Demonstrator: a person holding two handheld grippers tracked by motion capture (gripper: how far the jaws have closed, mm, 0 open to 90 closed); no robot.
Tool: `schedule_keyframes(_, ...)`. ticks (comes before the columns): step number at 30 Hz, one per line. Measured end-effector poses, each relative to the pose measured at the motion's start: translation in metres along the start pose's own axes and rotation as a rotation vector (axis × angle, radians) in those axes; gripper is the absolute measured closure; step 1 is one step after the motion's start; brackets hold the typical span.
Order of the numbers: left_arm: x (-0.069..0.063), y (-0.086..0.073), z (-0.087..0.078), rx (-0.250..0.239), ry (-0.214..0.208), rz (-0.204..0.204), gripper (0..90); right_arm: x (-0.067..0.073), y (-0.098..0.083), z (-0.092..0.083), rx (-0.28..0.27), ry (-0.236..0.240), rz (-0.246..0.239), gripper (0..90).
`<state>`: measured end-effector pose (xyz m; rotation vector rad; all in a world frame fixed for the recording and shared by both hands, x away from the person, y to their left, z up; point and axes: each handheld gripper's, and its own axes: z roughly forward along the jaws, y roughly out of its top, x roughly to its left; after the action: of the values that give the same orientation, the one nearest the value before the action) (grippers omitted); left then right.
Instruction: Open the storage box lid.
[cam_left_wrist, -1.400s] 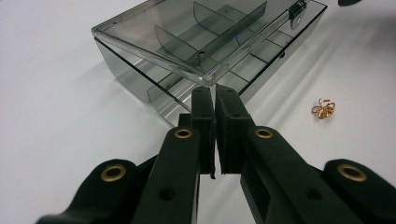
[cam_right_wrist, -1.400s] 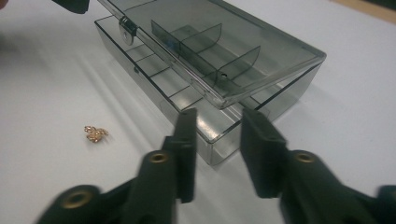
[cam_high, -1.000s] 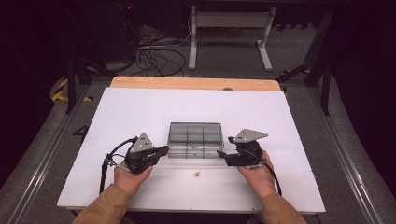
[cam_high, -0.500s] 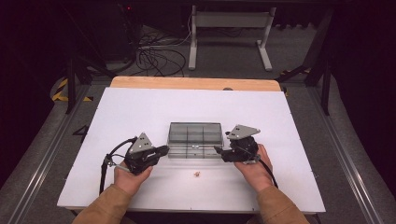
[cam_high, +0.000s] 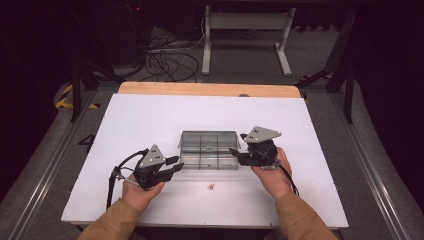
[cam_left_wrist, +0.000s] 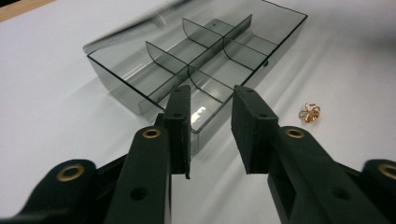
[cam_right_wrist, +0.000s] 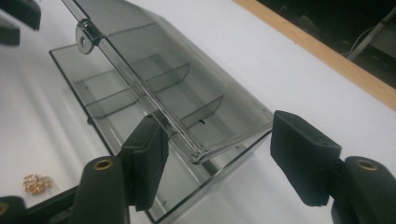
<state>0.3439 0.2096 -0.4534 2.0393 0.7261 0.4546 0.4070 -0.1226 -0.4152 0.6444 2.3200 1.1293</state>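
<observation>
Left hand-held gripper (cam_left_wrist: 210, 135) jaws just spread, letting go near-left corner of smoky clear plastic compartment box (cam_high: 207, 150), mid-worktop (cam_high: 150, 115). Right hand-held gripper (cam_right_wrist: 217, 154), jaws narrowing, spread around half-raised lid (cam_right_wrist: 154, 88) edge, lifted slightly. Lid opening underway.

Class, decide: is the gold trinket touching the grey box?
Apart. The left gripper view shows the trinket lying on bare white table, with a clear strip of table between it and the box.
</observation>
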Motion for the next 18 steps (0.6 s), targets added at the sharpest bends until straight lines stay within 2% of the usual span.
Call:
schedule_keyframes(8,-0.001,-0.002,0.001,0.0,-0.021,0.004,59.1,-0.011,0.005,0.001,-0.063,0.005,0.03,47.5)
schedule_keyframes(13,-0.003,-0.003,0.002,0.005,-0.019,0.02,57.8,-0.015,0.012,0.003,-0.078,0.001,0.018,54.8)
schedule_keyframes(18,-0.003,-0.004,0.002,0.003,-0.019,0.02,56.1,-0.021,0.013,0.005,-0.119,0.0,0.054,59.5)
